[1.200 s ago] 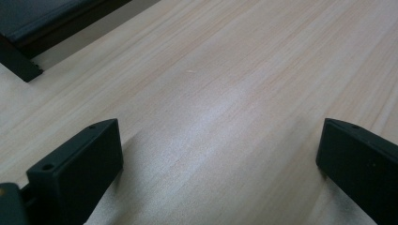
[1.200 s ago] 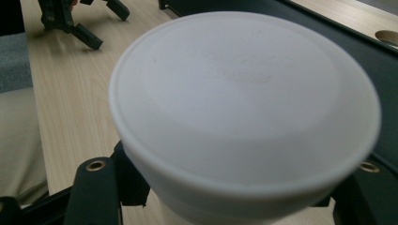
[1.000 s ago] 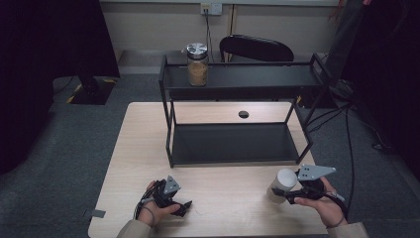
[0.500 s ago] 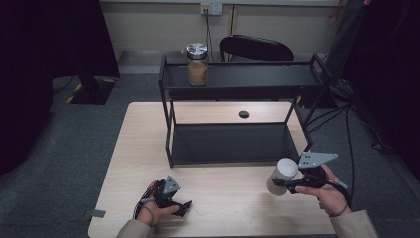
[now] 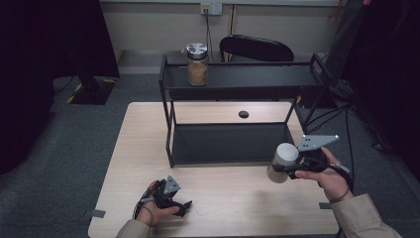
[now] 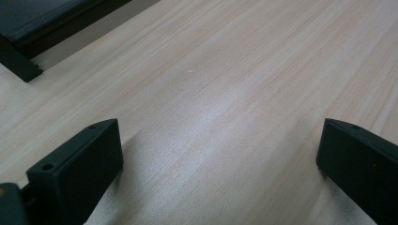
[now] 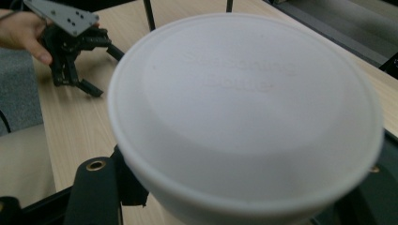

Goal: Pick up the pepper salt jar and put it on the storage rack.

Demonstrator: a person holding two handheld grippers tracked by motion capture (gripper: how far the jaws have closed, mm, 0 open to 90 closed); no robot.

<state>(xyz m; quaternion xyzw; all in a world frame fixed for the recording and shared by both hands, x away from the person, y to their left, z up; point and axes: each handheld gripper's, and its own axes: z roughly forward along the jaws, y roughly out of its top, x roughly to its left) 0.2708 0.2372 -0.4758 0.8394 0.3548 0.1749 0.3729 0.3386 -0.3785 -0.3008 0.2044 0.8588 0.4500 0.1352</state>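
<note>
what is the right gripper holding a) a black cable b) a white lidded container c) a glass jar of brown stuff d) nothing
b: the right gripper is clamped on a white lidded container, lifted off the table in front of the black shelf; its round white lid shows close up in the right gripper view, while the glass jar stands on the shelf's top.

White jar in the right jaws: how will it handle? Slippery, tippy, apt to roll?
The white jar looks like stiff, smooth plastic, so it may slip in the right gripper if tilted. It is round, so likely rolls if laid down. Weight cannot be judged; its contents are hidden.
</note>
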